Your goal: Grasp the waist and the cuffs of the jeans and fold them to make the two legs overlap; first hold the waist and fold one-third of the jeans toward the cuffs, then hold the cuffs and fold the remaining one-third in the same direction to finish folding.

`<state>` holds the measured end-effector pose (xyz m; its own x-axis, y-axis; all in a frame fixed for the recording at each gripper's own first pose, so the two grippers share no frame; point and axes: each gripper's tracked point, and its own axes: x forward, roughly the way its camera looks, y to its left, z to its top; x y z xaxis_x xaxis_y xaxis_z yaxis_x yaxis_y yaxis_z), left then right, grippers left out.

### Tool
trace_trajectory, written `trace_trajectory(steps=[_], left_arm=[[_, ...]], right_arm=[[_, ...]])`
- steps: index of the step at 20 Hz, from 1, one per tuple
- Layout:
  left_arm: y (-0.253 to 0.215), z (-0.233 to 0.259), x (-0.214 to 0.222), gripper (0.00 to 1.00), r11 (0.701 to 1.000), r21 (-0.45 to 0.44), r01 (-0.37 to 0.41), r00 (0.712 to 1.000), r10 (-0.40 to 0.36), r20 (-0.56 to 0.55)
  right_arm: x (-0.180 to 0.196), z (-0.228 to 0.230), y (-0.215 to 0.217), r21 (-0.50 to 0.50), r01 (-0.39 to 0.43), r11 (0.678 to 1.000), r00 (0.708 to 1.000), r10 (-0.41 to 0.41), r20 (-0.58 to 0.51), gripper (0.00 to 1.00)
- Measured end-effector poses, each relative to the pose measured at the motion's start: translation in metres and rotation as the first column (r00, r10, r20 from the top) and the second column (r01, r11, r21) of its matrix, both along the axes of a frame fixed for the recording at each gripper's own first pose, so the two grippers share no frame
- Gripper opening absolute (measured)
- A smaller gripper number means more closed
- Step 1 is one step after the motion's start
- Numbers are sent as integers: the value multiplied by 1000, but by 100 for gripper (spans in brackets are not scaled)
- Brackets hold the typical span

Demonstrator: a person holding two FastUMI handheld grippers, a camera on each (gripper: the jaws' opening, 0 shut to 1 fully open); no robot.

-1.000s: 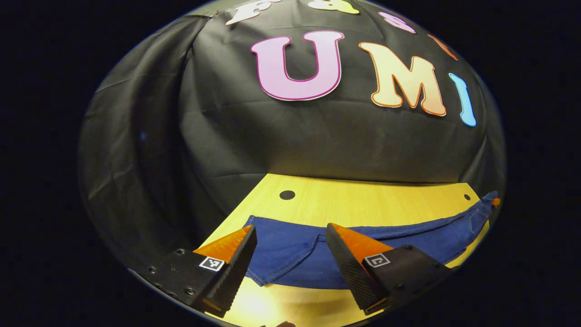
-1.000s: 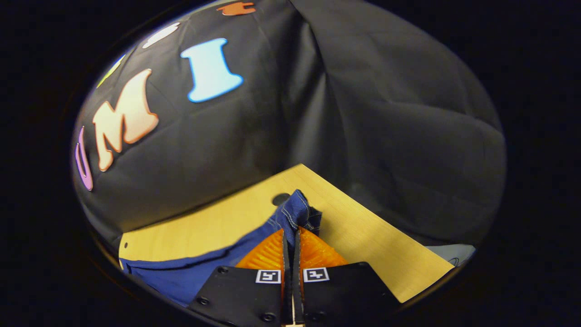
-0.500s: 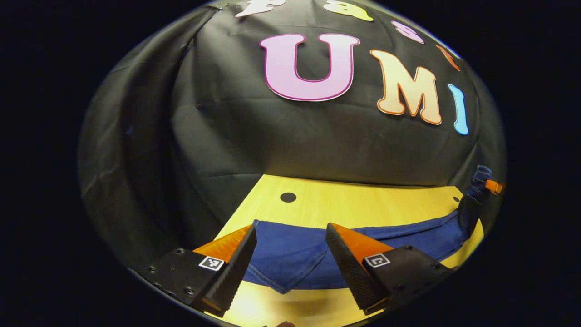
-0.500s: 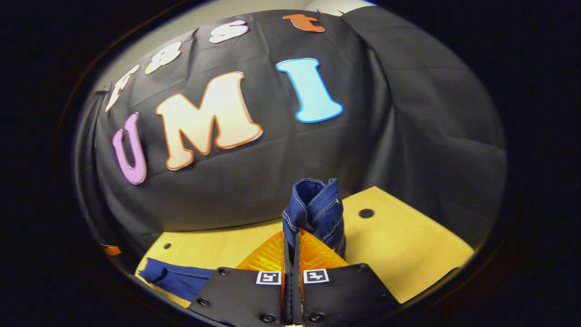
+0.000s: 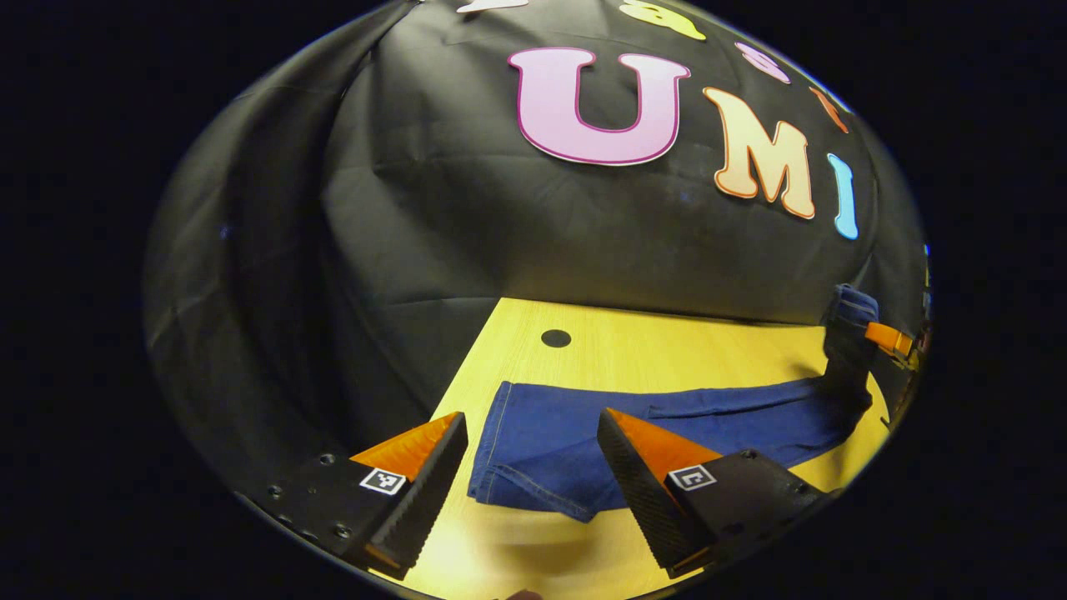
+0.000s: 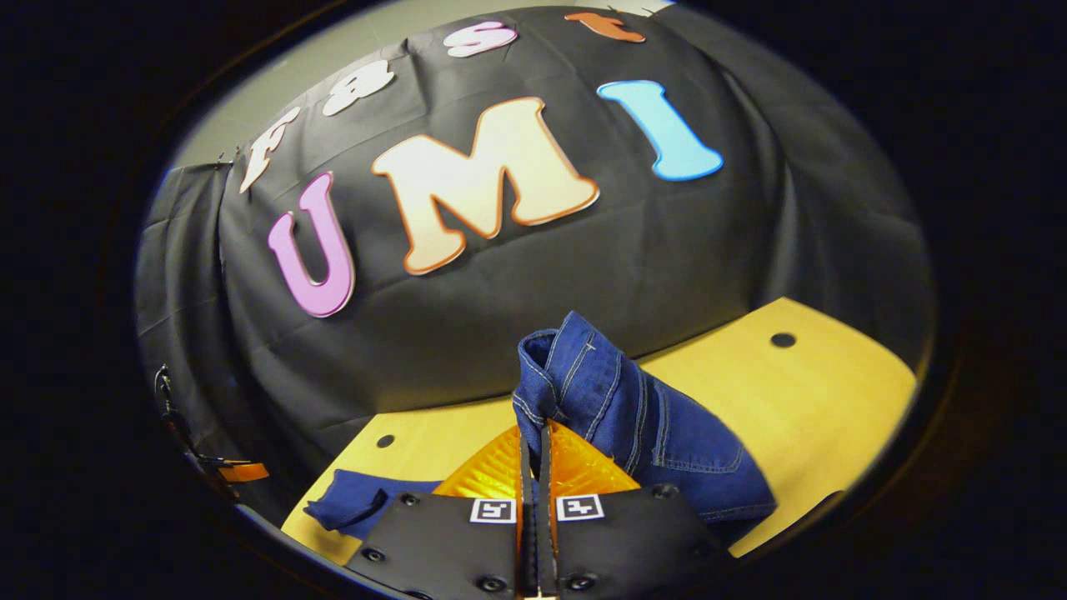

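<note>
Dark blue jeans (image 5: 667, 425) lie lengthwise on the yellow wooden table (image 5: 650, 358). Their cuff end (image 5: 508, 475) rests just ahead of my left gripper (image 5: 532, 417), which hovers open over it, one finger on each side, touching nothing. In the left gripper view, the waist (image 5: 846, 317) is raised off the table at the far right, in my right gripper (image 5: 888, 337). In the right gripper view, my right gripper (image 6: 536, 429) is shut on the waistband, and the waist (image 6: 600, 400) stands up above the fingers, its pocket side draping to the right. The cuff end (image 6: 350, 504) lies far left.
The table has small dark holes (image 5: 555, 337) (image 6: 782, 339) near its back corners. Black cloth walls stand close behind and to both sides of the table. My left gripper (image 6: 242, 472) shows small at the far left edge in the right gripper view.
My right gripper has lifted the waist off the table and turned toward the cuffs. The legs have straightened on the table. My left gripper stayed open and shifted slightly off the cuff end.
</note>
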<state>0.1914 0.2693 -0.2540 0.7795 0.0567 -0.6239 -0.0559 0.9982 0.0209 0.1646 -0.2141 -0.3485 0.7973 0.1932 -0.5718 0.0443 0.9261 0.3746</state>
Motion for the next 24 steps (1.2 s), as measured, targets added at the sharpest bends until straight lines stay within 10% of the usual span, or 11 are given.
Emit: trace_trajectory(steps=[12,15,16,24], left_arm=[[17,-57,-11,98,995,-79,69,990,-78,-115],[16,-87,-7,98,989,-120,85,979,-105,-177],[18,-98,-7,98,989,-123,82,974,-105,-200],[22,-150,-7,99,993,-95,63,931,-93,-354]], right_arm=[[30,-33,37,94,-126,988,936,149,-318,0],[49,7,41,63,-129,990,963,140,-229,99],[47,17,37,53,-131,990,965,139,-224,88],[42,46,-13,-38,-75,996,981,67,-184,96]])
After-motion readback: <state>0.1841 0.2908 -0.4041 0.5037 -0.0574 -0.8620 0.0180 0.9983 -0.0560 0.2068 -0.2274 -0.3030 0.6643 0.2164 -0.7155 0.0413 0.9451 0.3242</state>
